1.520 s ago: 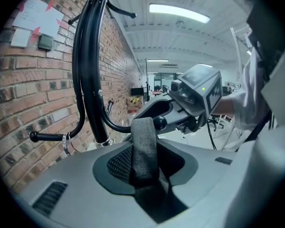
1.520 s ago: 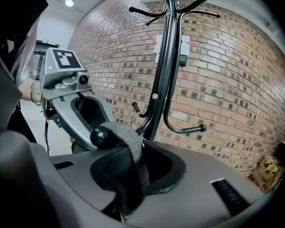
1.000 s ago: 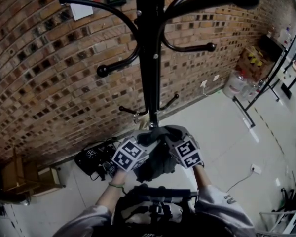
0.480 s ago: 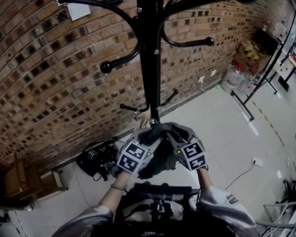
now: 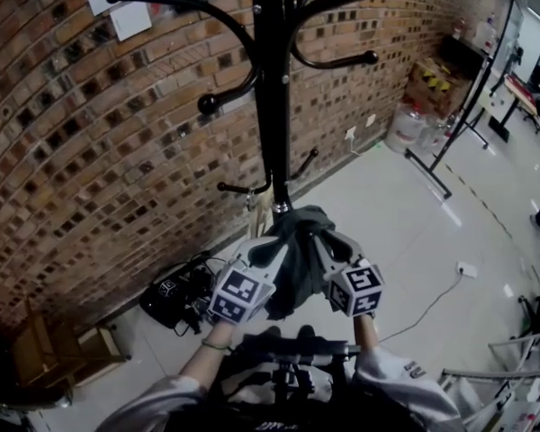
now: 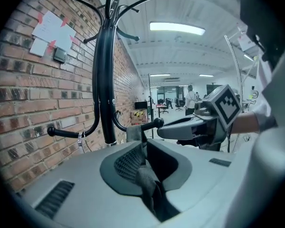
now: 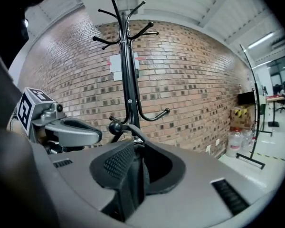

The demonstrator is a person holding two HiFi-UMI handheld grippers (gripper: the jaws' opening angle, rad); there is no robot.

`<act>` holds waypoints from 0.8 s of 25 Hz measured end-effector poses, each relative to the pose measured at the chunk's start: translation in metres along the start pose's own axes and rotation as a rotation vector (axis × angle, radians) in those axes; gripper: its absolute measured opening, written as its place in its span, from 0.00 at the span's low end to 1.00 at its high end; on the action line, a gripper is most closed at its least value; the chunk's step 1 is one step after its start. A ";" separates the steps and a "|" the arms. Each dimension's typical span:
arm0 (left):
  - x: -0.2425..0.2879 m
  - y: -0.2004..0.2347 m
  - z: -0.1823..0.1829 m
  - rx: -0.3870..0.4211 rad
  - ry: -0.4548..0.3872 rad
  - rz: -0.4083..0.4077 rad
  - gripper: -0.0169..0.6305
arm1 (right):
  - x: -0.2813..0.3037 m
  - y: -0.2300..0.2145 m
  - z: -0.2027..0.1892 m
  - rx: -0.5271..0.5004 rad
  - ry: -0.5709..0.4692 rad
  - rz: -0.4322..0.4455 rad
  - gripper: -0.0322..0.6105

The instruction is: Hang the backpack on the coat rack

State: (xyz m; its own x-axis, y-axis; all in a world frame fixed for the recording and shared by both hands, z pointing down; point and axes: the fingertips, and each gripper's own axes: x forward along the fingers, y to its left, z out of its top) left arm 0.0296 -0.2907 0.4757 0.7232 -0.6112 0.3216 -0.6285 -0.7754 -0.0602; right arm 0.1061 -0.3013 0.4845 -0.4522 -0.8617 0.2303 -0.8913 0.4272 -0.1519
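Observation:
A black coat rack (image 5: 272, 88) stands against the brick wall, with curved hooks at several heights. The dark grey backpack (image 5: 295, 257) hangs between my two grippers just in front of the pole, below the low hooks (image 5: 301, 165). My left gripper (image 5: 263, 252) holds its left side and my right gripper (image 5: 328, 243) its right. In the left gripper view the jaws (image 6: 145, 148) are closing with a grey strap (image 6: 145, 177) pinched between them. In the right gripper view the jaws (image 7: 138, 151) are also closing, on a dark strap (image 7: 132, 184). A ball-tipped hook (image 7: 115, 126) sits just beyond.
A black bag with cables (image 5: 173, 291) lies on the floor by the wall, with a wooden stool (image 5: 49, 349) to its left. Water jugs (image 5: 405, 129), a cardboard box (image 5: 436, 84) and a metal frame (image 5: 459, 124) stand at the right. A white cable (image 5: 432, 295) crosses the floor.
Both grippers have carried the backpack a little up and toward the rack pole. The right gripper has rolled.

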 end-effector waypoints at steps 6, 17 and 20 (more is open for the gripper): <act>-0.019 -0.009 -0.010 -0.019 -0.028 -0.029 0.03 | -0.022 0.011 -0.010 0.036 -0.026 -0.089 0.07; -0.060 -0.061 -0.015 -0.117 -0.083 0.030 0.03 | -0.089 0.050 -0.015 0.038 -0.046 -0.037 0.07; -0.072 -0.081 -0.016 -0.132 -0.088 0.064 0.03 | -0.110 0.061 -0.020 0.032 -0.041 -0.009 0.07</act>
State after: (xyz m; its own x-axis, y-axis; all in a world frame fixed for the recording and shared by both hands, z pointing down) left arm 0.0237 -0.1814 0.4727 0.6994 -0.6744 0.2365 -0.7018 -0.7107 0.0486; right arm 0.1012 -0.1750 0.4697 -0.4423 -0.8760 0.1925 -0.8934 0.4112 -0.1811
